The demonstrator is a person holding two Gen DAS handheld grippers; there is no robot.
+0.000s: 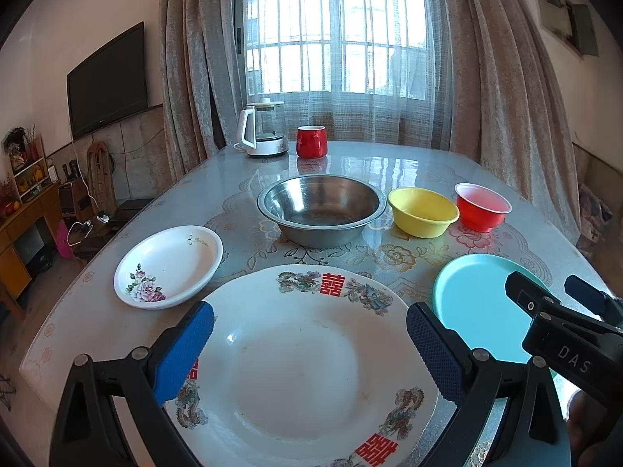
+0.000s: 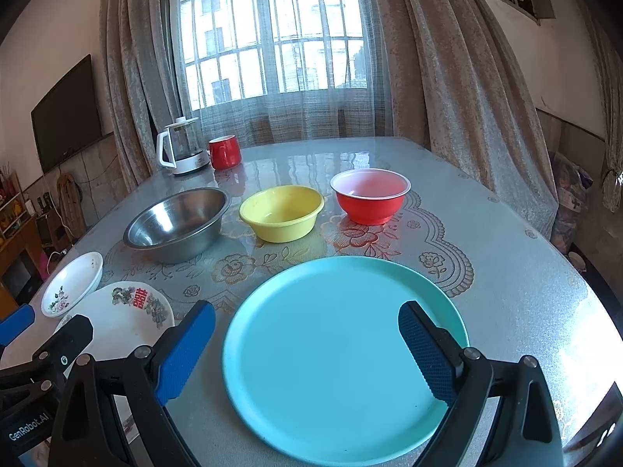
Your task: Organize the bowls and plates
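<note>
My left gripper (image 1: 310, 344) is open above a large white plate with red characters (image 1: 300, 373), touching nothing. My right gripper (image 2: 306, 344) is open above a flat turquoise plate (image 2: 331, 366), which also shows in the left wrist view (image 1: 471, 307). A small white flowered plate (image 1: 169, 266) lies to the left. Behind stand a steel bowl (image 1: 321, 208), a yellow bowl (image 1: 422, 212) and a red bowl (image 1: 483, 206). The right wrist view shows the steel bowl (image 2: 177, 223), yellow bowl (image 2: 282, 212), red bowl (image 2: 370, 200), flowered plate (image 2: 72, 284) and large white plate (image 2: 120, 323).
A glass kettle (image 1: 263, 130) and a red mug (image 1: 310, 141) stand at the far edge of the glass-topped table (image 1: 389, 163). Curtains and a window are behind. A TV and shelves are at the left. The table's near edge is close below both grippers.
</note>
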